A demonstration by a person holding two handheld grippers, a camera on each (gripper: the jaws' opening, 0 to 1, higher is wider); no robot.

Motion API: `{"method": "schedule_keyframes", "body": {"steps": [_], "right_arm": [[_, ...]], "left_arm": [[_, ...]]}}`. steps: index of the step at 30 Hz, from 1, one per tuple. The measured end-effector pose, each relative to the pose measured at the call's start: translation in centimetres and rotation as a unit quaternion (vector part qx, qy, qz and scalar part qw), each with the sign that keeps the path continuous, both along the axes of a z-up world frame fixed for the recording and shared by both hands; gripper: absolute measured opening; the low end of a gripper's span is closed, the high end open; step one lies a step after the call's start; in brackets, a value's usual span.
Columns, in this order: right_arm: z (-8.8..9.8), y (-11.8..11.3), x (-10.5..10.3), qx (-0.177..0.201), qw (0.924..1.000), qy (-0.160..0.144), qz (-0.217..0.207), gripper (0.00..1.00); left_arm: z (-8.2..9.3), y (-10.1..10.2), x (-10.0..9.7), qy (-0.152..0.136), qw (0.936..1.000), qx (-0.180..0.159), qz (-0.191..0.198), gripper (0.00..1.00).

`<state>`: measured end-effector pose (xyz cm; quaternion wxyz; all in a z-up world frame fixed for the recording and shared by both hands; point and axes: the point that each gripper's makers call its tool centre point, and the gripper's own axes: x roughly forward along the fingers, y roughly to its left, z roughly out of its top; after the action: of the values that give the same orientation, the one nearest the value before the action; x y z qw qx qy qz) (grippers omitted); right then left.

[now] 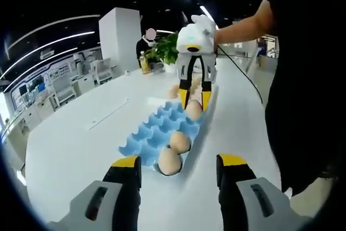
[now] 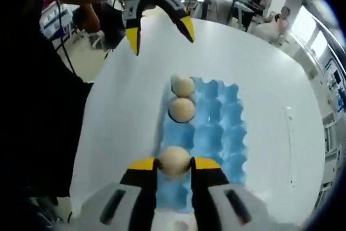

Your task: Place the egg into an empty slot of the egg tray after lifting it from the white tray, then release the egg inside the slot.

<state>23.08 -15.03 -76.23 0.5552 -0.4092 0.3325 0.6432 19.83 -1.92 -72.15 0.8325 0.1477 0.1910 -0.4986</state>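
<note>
A blue egg tray (image 1: 157,131) lies on the white round table (image 1: 81,150). Two eggs sit in its nearest slots (image 1: 169,161) (image 1: 180,142). At the tray's far end, my right gripper (image 1: 194,101) points down with a third egg (image 1: 193,110) between its yellow tips. In the right gripper view that gripper (image 2: 174,165) is shut on this egg (image 2: 174,159), just over the blue tray (image 2: 221,117); the two seated eggs (image 2: 181,110) (image 2: 182,86) lie beyond. My left gripper (image 1: 179,160) stands open near the tray's near end, also seen open (image 2: 161,39) above the table.
A person in black (image 1: 303,90) stands at the table's right edge, a gloved hand on the right gripper. More eggs (image 1: 174,91) lie just past the blue tray. A plant (image 1: 165,50) and a bottle (image 1: 144,61) stand at the far rim. Seated people (image 2: 281,17) are beyond the table.
</note>
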Motion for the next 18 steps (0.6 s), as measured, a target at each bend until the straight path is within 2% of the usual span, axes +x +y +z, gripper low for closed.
{"method": "schedule_keyframes", "body": {"steps": [5, 9, 18], "right_arm": [[0.0, 0.7, 0.0, 0.006, 1.0000, 0.001, 0.004, 0.23], [-0.3, 2.2, 0.2, 0.012, 0.9999, 0.005, 0.011, 0.23], [-0.9, 3.0, 0.2, 0.011, 0.9997, 0.009, 0.019, 0.23]], "left_arm": [[0.0, 0.1, -0.1, 0.000, 1.0000, 0.001, 0.001, 0.56], [-0.1, 0.3, -0.1, 0.001, 1.0000, 0.002, 0.001, 0.56], [-0.2, 0.4, -0.1, 0.005, 1.0000, 0.003, 0.001, 0.55]]}}
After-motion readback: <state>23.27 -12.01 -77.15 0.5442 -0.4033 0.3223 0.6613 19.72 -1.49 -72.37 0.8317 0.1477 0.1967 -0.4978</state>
